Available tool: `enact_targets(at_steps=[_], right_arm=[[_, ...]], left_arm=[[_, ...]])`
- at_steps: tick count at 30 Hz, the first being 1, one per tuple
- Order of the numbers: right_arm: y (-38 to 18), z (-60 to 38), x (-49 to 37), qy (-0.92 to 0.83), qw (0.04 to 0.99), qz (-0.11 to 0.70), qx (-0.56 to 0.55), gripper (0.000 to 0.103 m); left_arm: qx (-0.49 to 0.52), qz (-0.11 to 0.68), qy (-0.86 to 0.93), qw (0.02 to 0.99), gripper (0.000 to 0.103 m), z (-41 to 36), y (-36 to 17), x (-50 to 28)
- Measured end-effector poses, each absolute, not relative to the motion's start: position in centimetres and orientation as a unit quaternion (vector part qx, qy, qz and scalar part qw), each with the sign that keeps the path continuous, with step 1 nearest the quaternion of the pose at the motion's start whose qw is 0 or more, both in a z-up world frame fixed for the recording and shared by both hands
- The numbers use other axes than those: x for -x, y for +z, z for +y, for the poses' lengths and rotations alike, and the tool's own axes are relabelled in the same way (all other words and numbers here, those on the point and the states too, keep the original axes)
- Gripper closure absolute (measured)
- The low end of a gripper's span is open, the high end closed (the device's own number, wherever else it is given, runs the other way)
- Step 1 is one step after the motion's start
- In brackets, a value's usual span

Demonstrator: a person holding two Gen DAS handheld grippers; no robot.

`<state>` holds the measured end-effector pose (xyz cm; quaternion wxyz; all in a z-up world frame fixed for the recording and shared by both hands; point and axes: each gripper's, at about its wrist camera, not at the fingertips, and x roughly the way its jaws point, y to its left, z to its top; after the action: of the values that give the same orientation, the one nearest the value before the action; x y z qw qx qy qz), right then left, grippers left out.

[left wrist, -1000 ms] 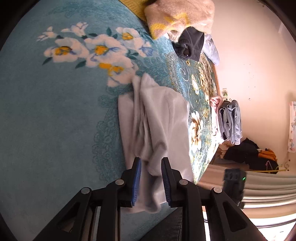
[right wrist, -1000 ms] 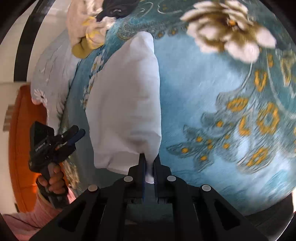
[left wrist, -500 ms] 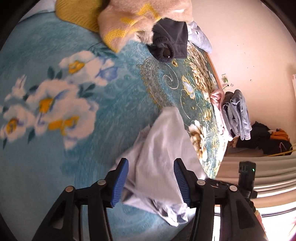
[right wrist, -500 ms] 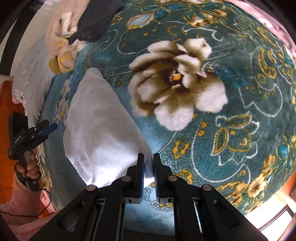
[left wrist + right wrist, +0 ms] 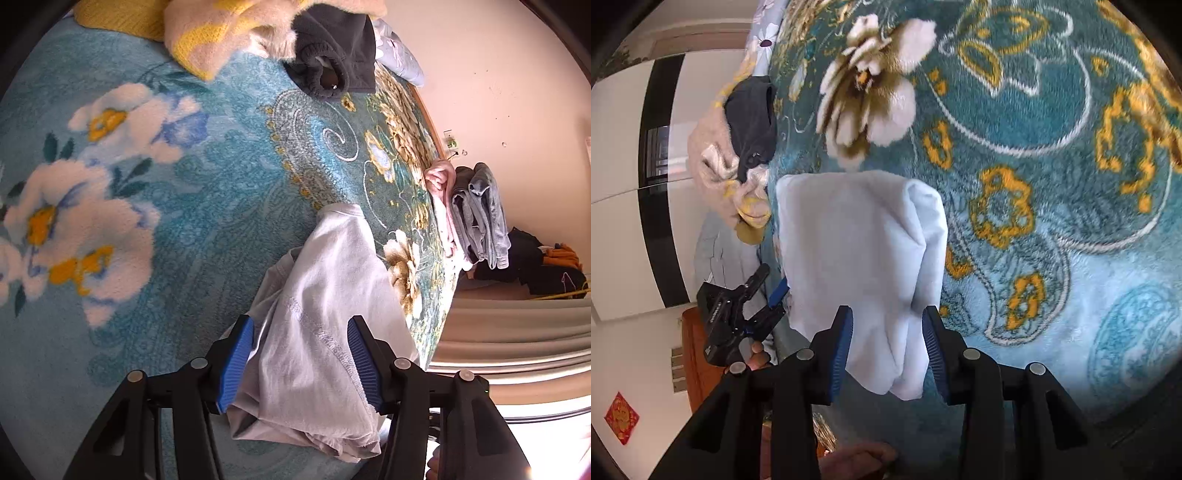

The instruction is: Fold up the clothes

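No containers in view. Carrying surface: a bed covered by a teal plush blanket (image 5: 207,192) with a deep fuzzy pile, printed with white-and-yellow flowers, gold scrollwork and paisley outlines.

White garment (image 5: 325,332): thin, soft knit, matte, with a stitched seam line showing across it in the left wrist view. It lies on the blanket in a narrow, long bundle, folded over itself with rounded fold edges; the near end is loosely bunched. In the right wrist view the same garment (image 5: 857,251) reads as a smooth oblong with one long side rolled under.

Toward the far edge of the bed: a fluffy cream-and-yellow knit (image 5: 236,26), and touching it a dark grey garment (image 5: 332,55) with a ribbed cuff. At the bed's side edge sits a stack of folded clothes (image 5: 476,218), grey over pink.

Left gripper (image 5: 301,363): jaws wide open, blue ribbed pads either side of the garment's near end; the left pad appears to touch the cloth, nothing clamped.

Right gripper (image 5: 888,349): jaws wide open, straddling the garment's near end; contact with the cloth cannot be told, no grip. The left gripper (image 5: 738,310) also shows here, beside the garment's long edge.
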<state>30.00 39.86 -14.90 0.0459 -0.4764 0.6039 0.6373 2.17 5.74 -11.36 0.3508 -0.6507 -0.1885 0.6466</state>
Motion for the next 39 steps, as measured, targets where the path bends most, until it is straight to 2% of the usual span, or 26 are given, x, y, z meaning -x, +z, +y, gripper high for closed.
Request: enact_targets(at_steps=[2, 16, 18, 20, 23, 28, 31, 32, 33, 39], right_arm=[[-15.3, 39.5, -29.4, 0.636, 0.045, 0.596, 0.487, 0.063], [-16.6, 39.6, -29.2, 0.642, 0.057, 0.607, 0.465, 0.064], [-16.8, 39.4, -29.1, 0.640, 0.060, 0.613, 0.460, 0.072], [-16.4, 39.0, -28.8, 0.648, 0.060, 0.612, 0.451, 0.088], [-15.2, 38.3, -28.1, 0.669, 0.041, 0.589, 0.452, 0.088], [-17.4, 38.2, -28.9, 0.639, 0.060, 0.606, 0.469, 0.088], [-18.0, 38.3, -29.5, 0.627, 0.064, 0.627, 0.458, 0.088], [-18.1, 38.4, -29.7, 0.626, 0.065, 0.632, 0.452, 0.094], [-17.7, 38.4, -29.6, 0.630, 0.063, 0.632, 0.448, 0.097], [-13.8, 39.5, -29.8, 0.670, 0.053, 0.624, 0.398, 0.100]], left_arm=[[0.648, -0.196, 0.645, 0.354, 0.054, 5.6, -11.2, -2.3], [0.665, -0.212, 0.632, 0.337, 0.057, 5.5, -12.8, -3.3], [0.662, -0.217, 0.634, 0.335, 0.066, 5.3, -12.6, -3.2], [0.658, -0.222, 0.635, 0.338, 0.071, 5.3, -12.4, -3.2], [0.659, -0.227, 0.631, 0.341, 0.071, 5.5, -12.5, -3.2], [0.660, -0.225, 0.629, 0.343, 0.072, 5.9, -12.6, -3.4], [0.659, -0.227, 0.631, 0.340, 0.082, 5.9, -12.6, -3.5], [0.660, -0.229, 0.629, 0.341, 0.089, 5.9, -12.5, -3.6], [0.661, -0.231, 0.626, 0.343, 0.091, 5.9, -12.4, -3.7], [0.660, -0.249, 0.593, 0.388, 0.093, 6.5, -10.9, -5.1]])
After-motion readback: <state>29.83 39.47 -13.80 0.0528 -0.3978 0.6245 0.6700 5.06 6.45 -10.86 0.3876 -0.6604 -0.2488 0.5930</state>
